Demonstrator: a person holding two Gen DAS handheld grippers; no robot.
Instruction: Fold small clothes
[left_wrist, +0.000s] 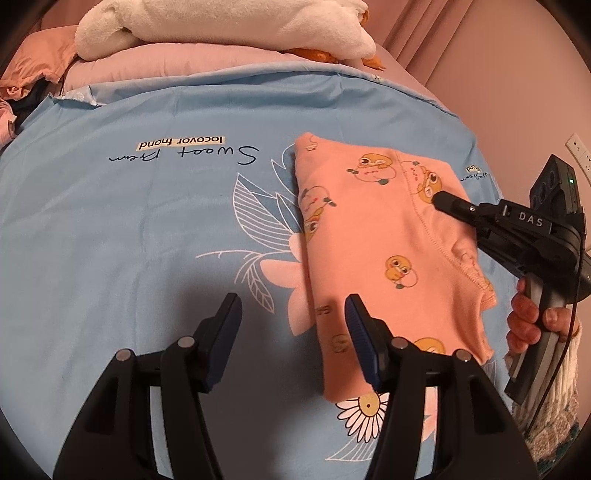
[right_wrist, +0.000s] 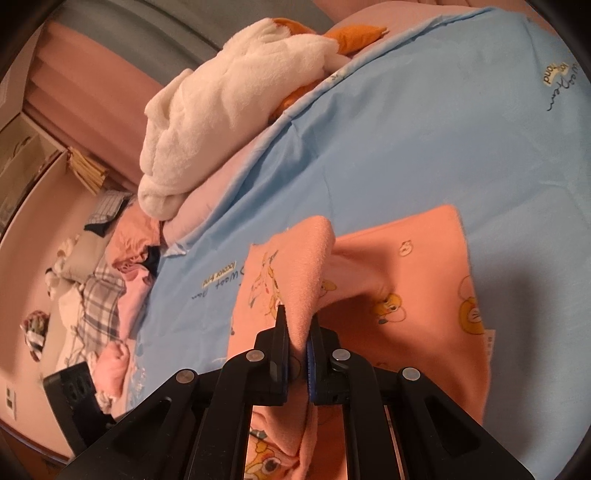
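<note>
Peach garment with duck prints, folded, lying on the blue bedsheet toward its right side. In the right wrist view, right gripper clamped tight on a raised fold of that cloth, drawn up into a ridge. From the left wrist view, only its dark tip over the garment's far part, grip hidden, plus a hand on its handle. Left gripper about half open, holding nothing, one finger over the garment's near edge. White fluffy blanket beyond, at the bed's head.

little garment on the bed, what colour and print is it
The garment is peachy orange with yellow cartoon duck-like figures; clearest in the left wrist view.
</note>
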